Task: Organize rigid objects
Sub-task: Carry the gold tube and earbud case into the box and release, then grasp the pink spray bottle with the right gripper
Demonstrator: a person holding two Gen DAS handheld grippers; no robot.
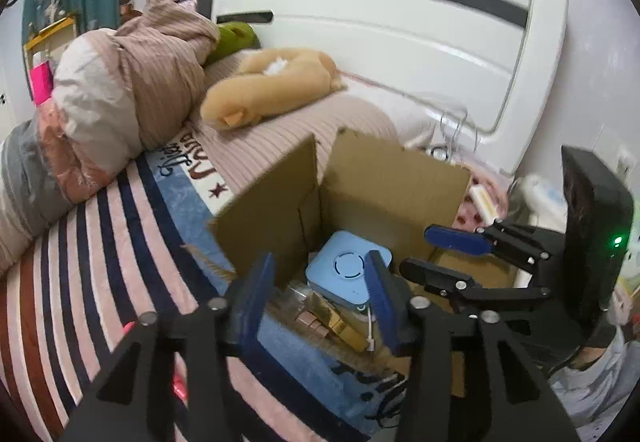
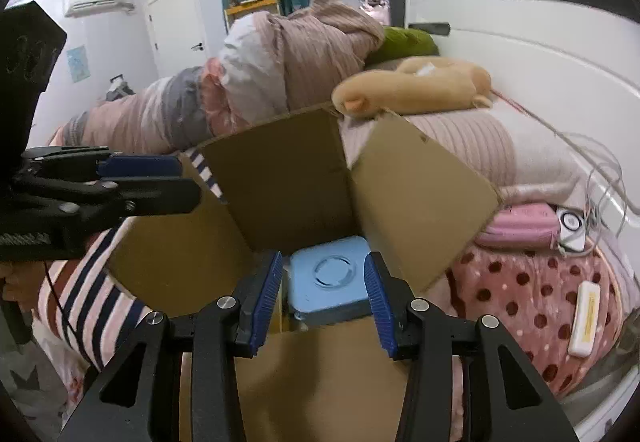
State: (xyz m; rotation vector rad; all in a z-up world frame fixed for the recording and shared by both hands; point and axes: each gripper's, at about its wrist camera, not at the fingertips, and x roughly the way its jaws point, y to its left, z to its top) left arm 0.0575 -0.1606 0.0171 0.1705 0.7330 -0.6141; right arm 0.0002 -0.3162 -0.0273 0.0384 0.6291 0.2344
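Blue square device [image 2: 328,274] already stowed in cardboard box [image 2: 288,178], lower centre. Both tools, left tool [image 1: 320,298] and right tool [image 2: 320,294], parted, nothing gripped. Pink case [image 2: 520,226] and white bar [image 2: 584,318] left on bed, right side.

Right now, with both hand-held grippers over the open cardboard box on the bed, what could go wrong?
1. The cardboard box sits on soft bedding, so a push on a flap may tip it.
2. The left hand-held gripper and right hand-held gripper hover close together and could collide.
3. The blue square device lies on other loose items and might slide.
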